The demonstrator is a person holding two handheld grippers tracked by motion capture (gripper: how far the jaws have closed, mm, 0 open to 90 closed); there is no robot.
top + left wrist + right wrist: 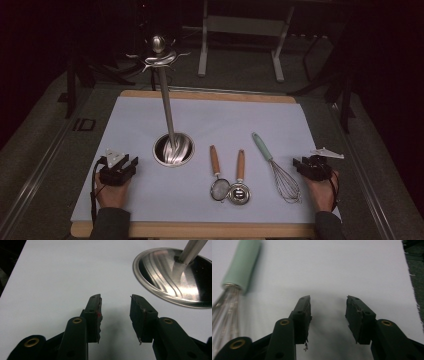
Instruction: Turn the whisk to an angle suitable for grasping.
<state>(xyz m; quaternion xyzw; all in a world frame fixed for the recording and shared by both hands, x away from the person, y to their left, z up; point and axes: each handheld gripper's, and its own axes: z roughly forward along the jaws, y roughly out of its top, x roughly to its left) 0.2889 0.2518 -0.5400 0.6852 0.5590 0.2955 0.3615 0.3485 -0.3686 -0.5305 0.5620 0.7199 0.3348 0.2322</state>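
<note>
The right gripper (328, 301) is being held low over the white sheet (352, 270), jaws spread with nothing between. The whisk (235, 280) is lying off to the left, its green handle pointing away.

A whisk (280, 167) with a mint-green handle lies flat beside the right claw; a steel stand's round base (173, 149) sits near the left claw.

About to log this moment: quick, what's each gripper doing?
Left gripper: open, holding nothing.
Right gripper: open, holding nothing.
</note>
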